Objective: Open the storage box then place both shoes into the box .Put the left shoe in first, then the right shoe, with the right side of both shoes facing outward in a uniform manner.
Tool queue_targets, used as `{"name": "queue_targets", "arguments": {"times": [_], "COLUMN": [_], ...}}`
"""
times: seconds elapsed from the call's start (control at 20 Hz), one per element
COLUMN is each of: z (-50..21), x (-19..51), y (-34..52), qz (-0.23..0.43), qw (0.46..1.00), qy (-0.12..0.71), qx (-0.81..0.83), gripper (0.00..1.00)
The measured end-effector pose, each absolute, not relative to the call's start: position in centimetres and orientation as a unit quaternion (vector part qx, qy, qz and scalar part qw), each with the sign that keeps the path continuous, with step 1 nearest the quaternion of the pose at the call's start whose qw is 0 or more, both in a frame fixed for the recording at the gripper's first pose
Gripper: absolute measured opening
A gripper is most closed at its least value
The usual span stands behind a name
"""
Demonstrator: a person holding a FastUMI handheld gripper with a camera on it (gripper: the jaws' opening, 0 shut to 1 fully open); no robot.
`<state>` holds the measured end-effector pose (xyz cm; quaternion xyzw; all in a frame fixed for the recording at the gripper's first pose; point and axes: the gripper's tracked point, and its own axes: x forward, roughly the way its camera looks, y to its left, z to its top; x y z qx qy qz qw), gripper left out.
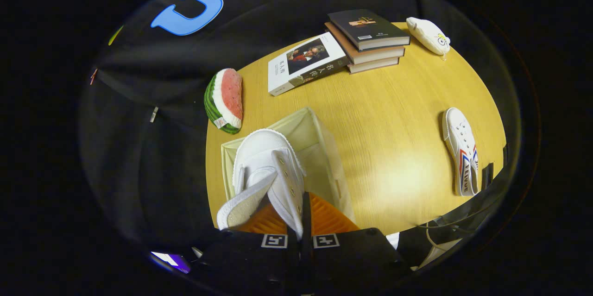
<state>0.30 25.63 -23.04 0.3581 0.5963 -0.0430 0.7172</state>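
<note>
The gripper [296,222] was clamped on a white shoe [266,173], its fingers pinching the shoe's side wall by the eyelets, and held it toe-forward just above the open box [319,148]. The shoe's long axis ran away from the fingers toward the box's far end, so the coming move looked like a short drop. The second shoe [461,152] lay well off to the right on the table [384,115], toe pointing far

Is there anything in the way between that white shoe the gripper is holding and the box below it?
Nothing visible blocks it. The gripper is shut on the white shoe, which hangs right over the open storage box. The box's mouth looks clear. The watermelon toy and the books sit apart, beyond the box.
</note>
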Motion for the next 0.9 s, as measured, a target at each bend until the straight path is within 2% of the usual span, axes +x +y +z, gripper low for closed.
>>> {"name": "queue_targets", "arguments": {"times": [0.15,0.45,0.9], "z": [-24.8,-27.0,-28.2], "x": [0.5,1.9,1.7], "y": [28.4,29.9,31.7], "qz": [-0.065,-0.101,-0.082], "qw": [0.698,0.703,0.701], "qy": [0.615,0.609,0.614], "qx": [0.362,0.354,0.354], "gripper": [0.06,0.06,0.07]}}
